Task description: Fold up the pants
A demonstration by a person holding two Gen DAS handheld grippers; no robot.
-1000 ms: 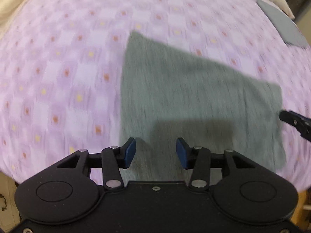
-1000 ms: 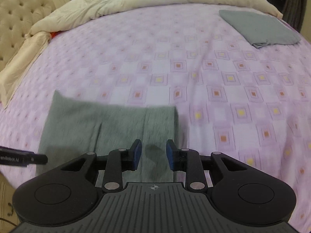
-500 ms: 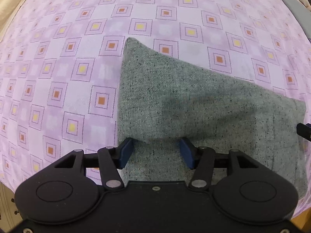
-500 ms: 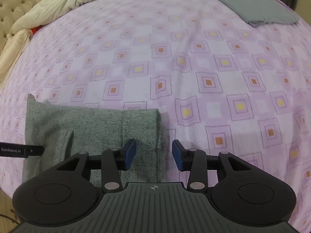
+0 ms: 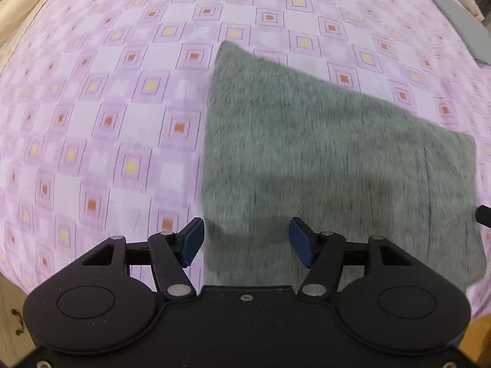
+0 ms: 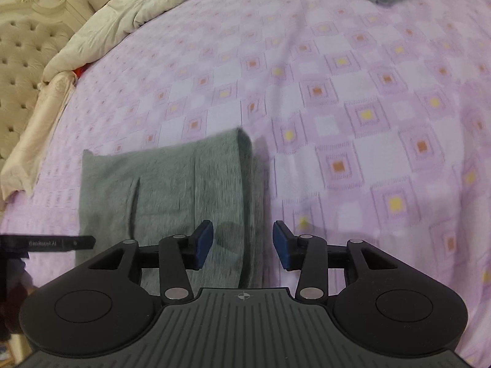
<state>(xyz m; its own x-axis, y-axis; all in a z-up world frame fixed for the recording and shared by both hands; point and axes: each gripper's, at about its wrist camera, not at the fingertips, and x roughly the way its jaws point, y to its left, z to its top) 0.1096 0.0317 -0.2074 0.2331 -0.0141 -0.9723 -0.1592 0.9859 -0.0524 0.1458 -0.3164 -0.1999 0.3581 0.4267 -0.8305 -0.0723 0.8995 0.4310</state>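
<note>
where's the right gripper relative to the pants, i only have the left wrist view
Observer: The right gripper hangs over the right-hand folded edge of the pants, open, holding nothing.
Operator: anything past that edge
Observer: Only bare purple bedsheet to its right; the fold stands up as a thick rounded edge.
Operator: what's at the far left of the bed
Observer: A cream comforter is bunched against a tufted headboard, well clear of the pants.
Operator: is my gripper visible from there
Observer: Yes, a finger of the left gripper pokes in at the pants' left edge.
</note>
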